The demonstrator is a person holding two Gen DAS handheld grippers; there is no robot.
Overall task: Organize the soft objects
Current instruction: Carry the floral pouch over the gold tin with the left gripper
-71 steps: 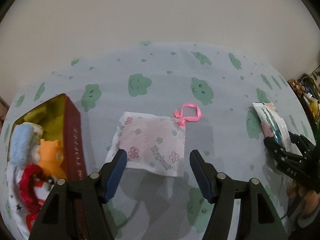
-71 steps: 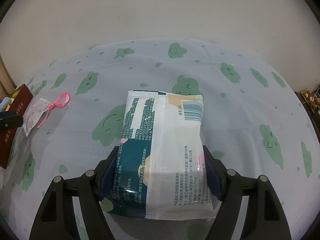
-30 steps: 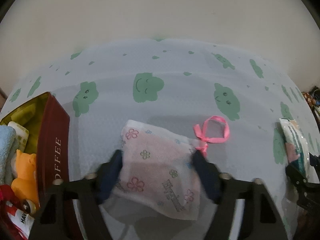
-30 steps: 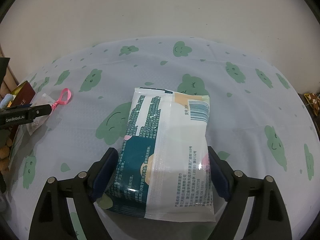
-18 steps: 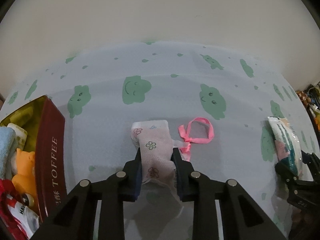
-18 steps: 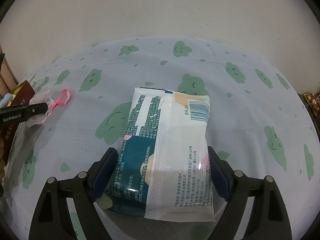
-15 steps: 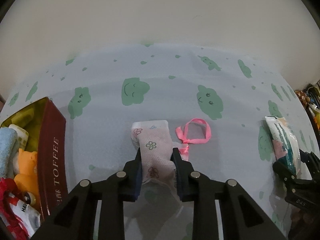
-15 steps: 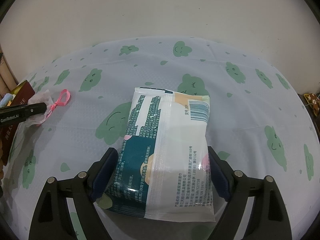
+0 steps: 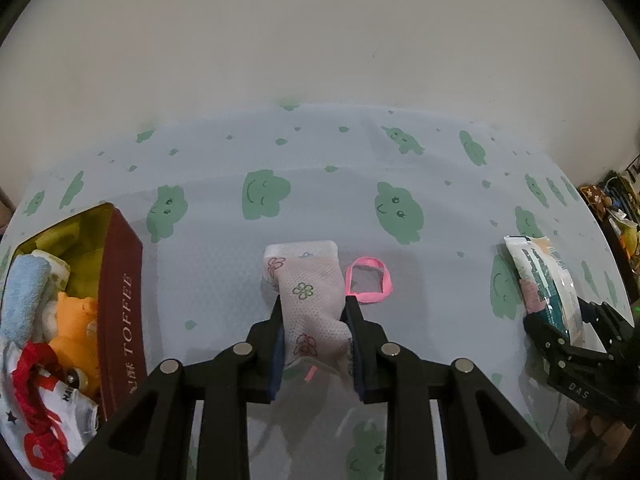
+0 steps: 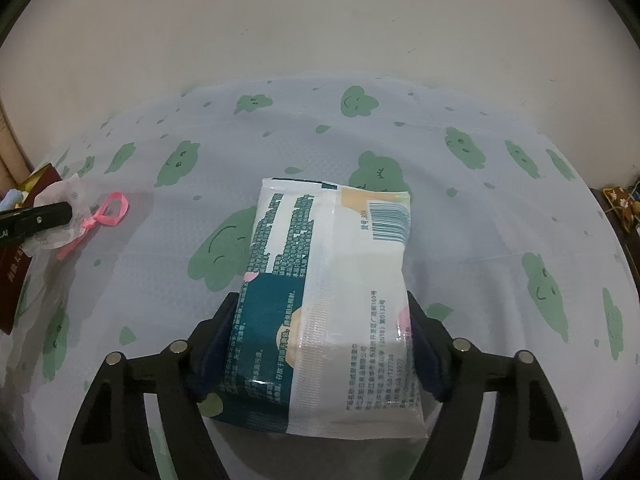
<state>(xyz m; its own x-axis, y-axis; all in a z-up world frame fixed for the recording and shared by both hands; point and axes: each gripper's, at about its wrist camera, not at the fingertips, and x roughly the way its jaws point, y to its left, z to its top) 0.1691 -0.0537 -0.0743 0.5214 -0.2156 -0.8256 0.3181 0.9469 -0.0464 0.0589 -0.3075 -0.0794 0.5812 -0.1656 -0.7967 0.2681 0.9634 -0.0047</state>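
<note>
My left gripper (image 9: 314, 312) is shut on a white mesh pouch (image 9: 308, 292) printed with flowers, its pink ribbon loop (image 9: 368, 282) hanging to the right. The pouch is bunched between the jaws, just above the tablecloth. A dark red toffee tin (image 9: 120, 292) stands open at the left, holding a blue towel (image 9: 22, 300), an orange plush (image 9: 76, 320) and a red-and-white cloth (image 9: 40, 412). My right gripper (image 10: 320, 320) is shut on a white and teal wipes pack (image 10: 332, 280). The pack also shows in the left wrist view (image 9: 548, 284).
The table wears a pale cloth with green cloud faces (image 10: 224, 248). A plain wall rises behind it. Clutter sits beyond the table's right edge (image 9: 616, 208). The left gripper with the pouch shows at the far left of the right wrist view (image 10: 52, 216).
My left gripper went forward over the flat pouch, closed on it and bunched it up. In the last half second it lifted slightly. The right gripper has kept still on the wipes pack.
</note>
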